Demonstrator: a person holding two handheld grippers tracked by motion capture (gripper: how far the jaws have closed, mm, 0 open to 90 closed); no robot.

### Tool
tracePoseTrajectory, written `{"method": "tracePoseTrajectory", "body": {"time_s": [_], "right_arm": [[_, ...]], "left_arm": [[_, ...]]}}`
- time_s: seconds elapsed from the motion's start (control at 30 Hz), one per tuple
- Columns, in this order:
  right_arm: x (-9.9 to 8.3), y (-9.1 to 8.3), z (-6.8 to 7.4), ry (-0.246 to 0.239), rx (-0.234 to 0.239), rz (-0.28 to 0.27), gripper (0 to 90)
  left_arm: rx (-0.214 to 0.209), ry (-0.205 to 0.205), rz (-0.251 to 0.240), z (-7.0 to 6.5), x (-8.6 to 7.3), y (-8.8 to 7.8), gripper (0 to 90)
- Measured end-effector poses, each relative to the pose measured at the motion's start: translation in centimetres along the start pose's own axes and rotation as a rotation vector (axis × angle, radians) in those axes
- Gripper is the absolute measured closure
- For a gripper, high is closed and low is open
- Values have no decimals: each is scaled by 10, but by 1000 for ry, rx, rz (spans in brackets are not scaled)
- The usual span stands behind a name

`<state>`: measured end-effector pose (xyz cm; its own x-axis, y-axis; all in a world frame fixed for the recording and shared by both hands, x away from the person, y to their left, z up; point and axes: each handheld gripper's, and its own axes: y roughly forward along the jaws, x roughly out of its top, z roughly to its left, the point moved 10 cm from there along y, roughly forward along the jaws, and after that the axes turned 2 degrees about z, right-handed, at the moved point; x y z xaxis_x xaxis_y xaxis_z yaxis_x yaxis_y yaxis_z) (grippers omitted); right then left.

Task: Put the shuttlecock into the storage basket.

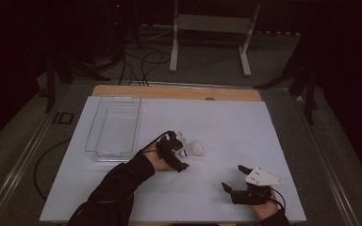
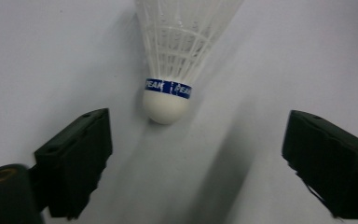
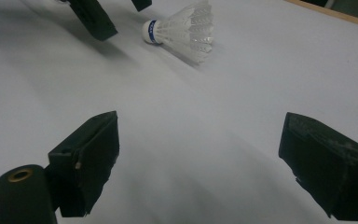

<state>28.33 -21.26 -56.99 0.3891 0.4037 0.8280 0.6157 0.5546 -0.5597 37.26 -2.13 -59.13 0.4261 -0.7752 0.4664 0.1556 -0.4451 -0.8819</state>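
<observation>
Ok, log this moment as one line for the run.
left gripper: open, nearing shuttlecock cork | right gripper: open, idle | clear tray: far left

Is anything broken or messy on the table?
Nothing looks broken or spilled. The shuttlecock lies on its side on the white sheet, skirt whole, with the left tongs open in front of it. The clear tray sits straight.

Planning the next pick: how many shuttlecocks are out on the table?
1: the shuttlecock lies on its side on the white table, mid-table, just ahead of the open left gripper, untouched.
</observation>
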Motion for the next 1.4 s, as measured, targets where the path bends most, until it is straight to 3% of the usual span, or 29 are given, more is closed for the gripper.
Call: {"method": "tracePoseTrajectory", "body": {"time_s": [0.17, 0.23, 0.67, 0.87, 1.4], "right_arm": [[0, 0, 0, 0, 1, -2, 122], [0, -1, 0, -1, 1, -1, 122], [1, -1, 0, -2, 3, -3, 122], [1, -1, 0, 0, 4, -3, 122], [0, -1, 0, 2, 6, -4, 122]], "left_arm": [[8, 13, 6, 4, 1, 2, 236], [-4, 16, 0, 3, 2, 2, 331], [5, 27, 24, 8, 7, 9, 548], [5, 36, 44, 10, 8, 11, 607], [0, 70, 92, 11, 12, 13, 652]]}}
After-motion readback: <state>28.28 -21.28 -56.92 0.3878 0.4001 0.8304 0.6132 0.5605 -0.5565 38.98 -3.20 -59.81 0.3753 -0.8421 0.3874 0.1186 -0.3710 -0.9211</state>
